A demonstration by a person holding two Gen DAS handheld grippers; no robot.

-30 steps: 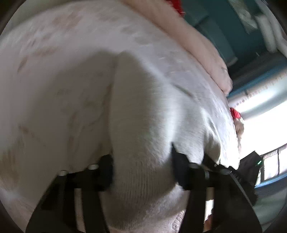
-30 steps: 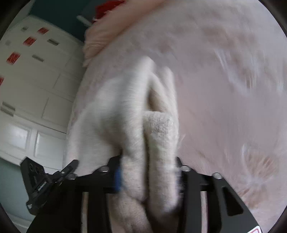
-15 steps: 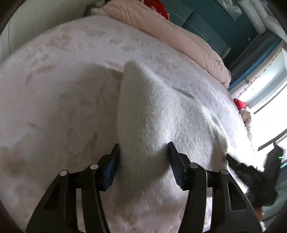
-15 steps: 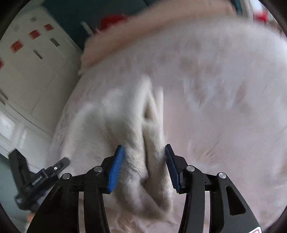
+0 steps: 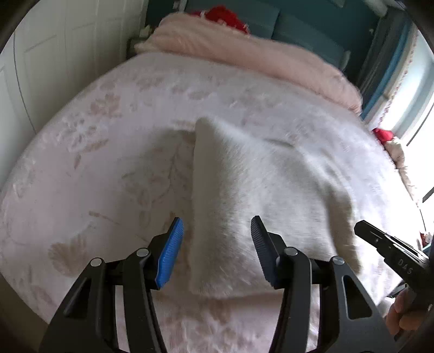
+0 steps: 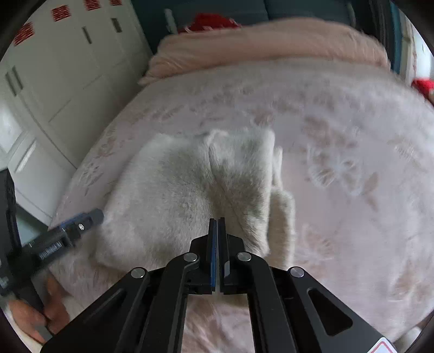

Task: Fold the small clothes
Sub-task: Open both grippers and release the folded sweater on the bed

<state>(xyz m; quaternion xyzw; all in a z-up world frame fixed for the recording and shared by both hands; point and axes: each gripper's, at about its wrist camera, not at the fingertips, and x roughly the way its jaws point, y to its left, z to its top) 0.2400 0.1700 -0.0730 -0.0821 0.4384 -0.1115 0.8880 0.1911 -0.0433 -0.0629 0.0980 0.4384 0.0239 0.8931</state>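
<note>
A small fluffy white garment lies folded flat on the pale pink bed cover. It also shows in the right wrist view. My left gripper is open and empty, raised above the garment's near left edge. My right gripper is shut with nothing between its jaws, above the garment's near right part. The other gripper shows at the right edge of the left wrist view and at the left of the right wrist view.
A rolled pink blanket lies across the head of the bed, with a red item behind it. White wardrobe doors stand to the left. A bright window is at the right.
Both grippers let go of the garment and pulled back and up. The garment now lies flat on the bed. The right gripper has closed empty.
</note>
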